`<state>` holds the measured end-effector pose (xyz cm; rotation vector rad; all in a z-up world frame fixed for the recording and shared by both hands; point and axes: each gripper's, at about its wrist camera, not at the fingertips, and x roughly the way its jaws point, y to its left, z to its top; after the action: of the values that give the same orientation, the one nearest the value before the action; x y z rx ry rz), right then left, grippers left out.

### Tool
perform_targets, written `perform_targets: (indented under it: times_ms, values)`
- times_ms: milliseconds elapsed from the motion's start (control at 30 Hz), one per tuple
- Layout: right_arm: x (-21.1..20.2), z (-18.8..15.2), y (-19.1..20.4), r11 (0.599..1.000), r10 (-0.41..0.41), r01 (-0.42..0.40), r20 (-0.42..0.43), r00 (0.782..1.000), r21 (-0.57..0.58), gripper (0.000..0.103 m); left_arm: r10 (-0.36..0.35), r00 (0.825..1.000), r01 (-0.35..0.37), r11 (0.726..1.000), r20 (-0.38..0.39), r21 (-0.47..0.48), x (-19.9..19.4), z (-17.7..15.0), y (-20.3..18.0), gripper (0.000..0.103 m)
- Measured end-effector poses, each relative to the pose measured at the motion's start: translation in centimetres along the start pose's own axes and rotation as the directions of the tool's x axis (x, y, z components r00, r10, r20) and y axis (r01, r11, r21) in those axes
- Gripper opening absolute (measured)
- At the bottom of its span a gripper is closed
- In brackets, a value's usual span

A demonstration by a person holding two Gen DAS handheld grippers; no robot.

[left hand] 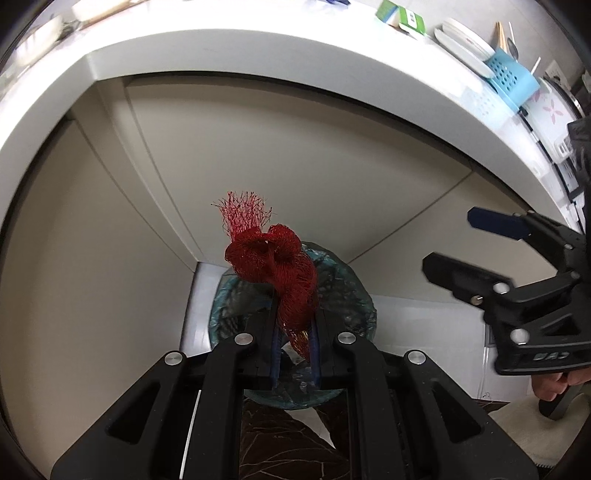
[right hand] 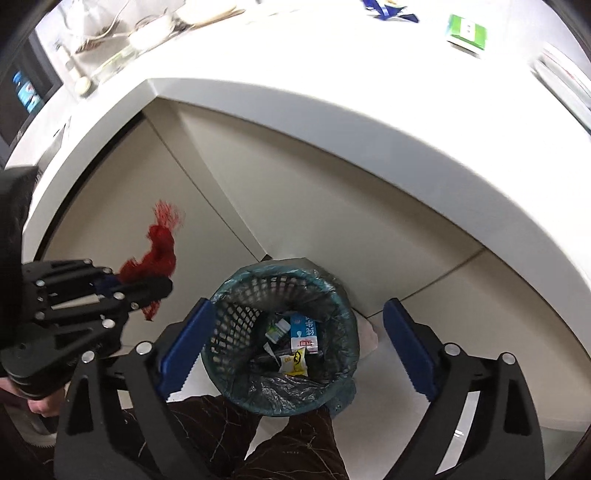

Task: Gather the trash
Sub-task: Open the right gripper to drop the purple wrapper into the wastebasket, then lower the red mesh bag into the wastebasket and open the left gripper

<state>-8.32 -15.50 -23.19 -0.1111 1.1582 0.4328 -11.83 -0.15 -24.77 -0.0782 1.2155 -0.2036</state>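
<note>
My left gripper [left hand: 294,332] is shut on a crumpled red mesh net bag [left hand: 275,266] and holds it in the air above the bin [left hand: 354,295]. In the right wrist view the left gripper [right hand: 147,288] with the red net [right hand: 155,258] is left of the bin and higher. The bin [right hand: 229,306] is a round blue-green basket lined with a plastic bag, on the floor by the counter's cabinet. It holds a blue and white carton [right hand: 304,330] and small wrappers. My right gripper [right hand: 299,343] is open and empty, its blue pads [right hand: 184,343] either side of the bin from above; it also shows in the left wrist view [left hand: 458,243].
A white countertop [right hand: 332,74] curves above the cabinet fronts. On it lie a green and white box [right hand: 466,31], plates [left hand: 465,38], a blue utensil basket [left hand: 511,79] and kitchen items at the far left. The person's dark patterned trousers [right hand: 280,443] are beside the bin.
</note>
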Motion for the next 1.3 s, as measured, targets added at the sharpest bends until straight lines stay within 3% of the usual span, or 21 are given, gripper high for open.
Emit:
perform_targets:
  times_ms: [367,800,1167,1300]
  values:
    - [-1.9,-1.1,-4.1,0.995,-0.03,0.03,-0.002,1.0,0.1,0.094,-0.028,0.998,0.032,0.995,-0.049,0.095,2.8,0.3,-3.4,0.011]
    - [-2.5,-1.9,-6.4,0.992,-0.031,0.033,-0.019,0.999,0.122,0.094,-0.037,0.996,0.043,0.996,-0.078,0.076,4.7,-0.5,-4.3,0.021]
    - [-2.5,-1.7,-6.4,0.995,-0.019,0.021,-0.017,1.0,0.094,0.094,-0.011,0.999,0.013,0.999,-0.053,0.036,4.4,-0.8,-4.3,0.044]
    - [-3.5,-1.2,-6.2,0.997,-0.016,0.016,-0.002,1.0,0.075,0.094,0.012,1.0,-0.011,1.0,-0.027,0.017,3.3,-0.7,-4.1,0.061]
